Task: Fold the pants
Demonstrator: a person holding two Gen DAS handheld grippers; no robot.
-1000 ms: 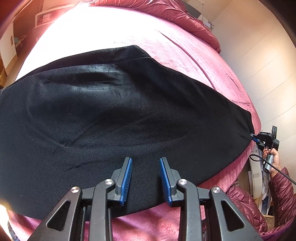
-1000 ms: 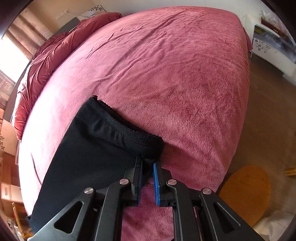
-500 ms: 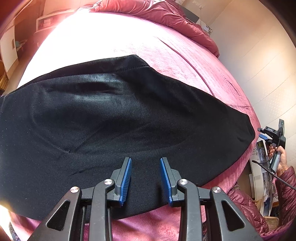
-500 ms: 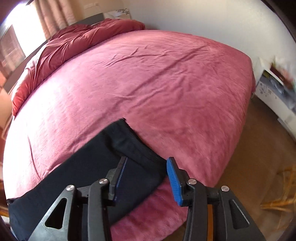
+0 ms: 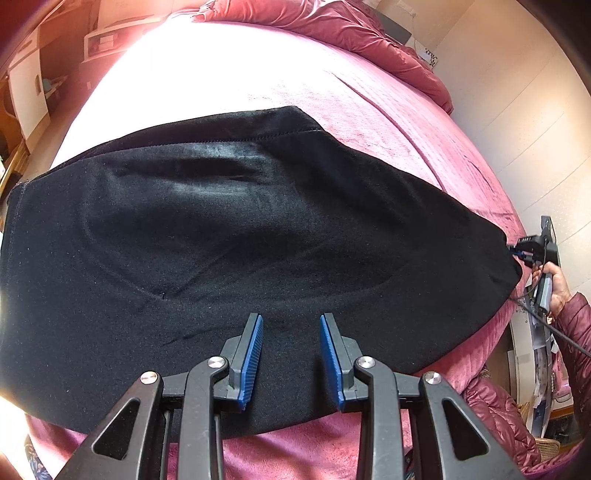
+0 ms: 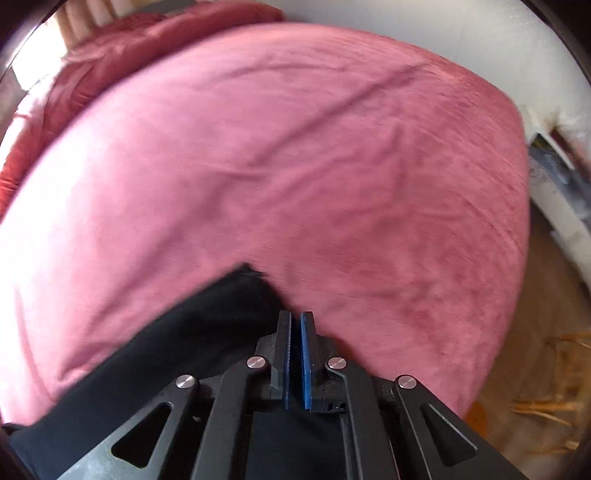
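Note:
Black pants (image 5: 258,229) lie spread flat across the pink bed cover (image 5: 369,110). My left gripper (image 5: 291,317) hovers over their near edge, jaws apart, with no cloth pinched between the blue pads. In the right wrist view the picture is blurred. My right gripper (image 6: 295,314) has its pads closed together at the waistband corner of the pants (image 6: 184,339). The cloth lies beside and under its left finger, and I see none between the pads. From the left wrist view the right gripper (image 5: 517,253) sits at the pants' far right tip.
A crumpled red quilt (image 5: 351,26) lies at the head of the bed. A person's hand and padded red sleeve (image 5: 557,291) are at the right bed edge. Wooden floor (image 6: 546,350) and a white cabinet (image 6: 561,184) lie beyond the bed's right side.
The right gripper let go of the waistband corner, opened wide, swung sideways and closed again. The left gripper and the pants stayed where they were.

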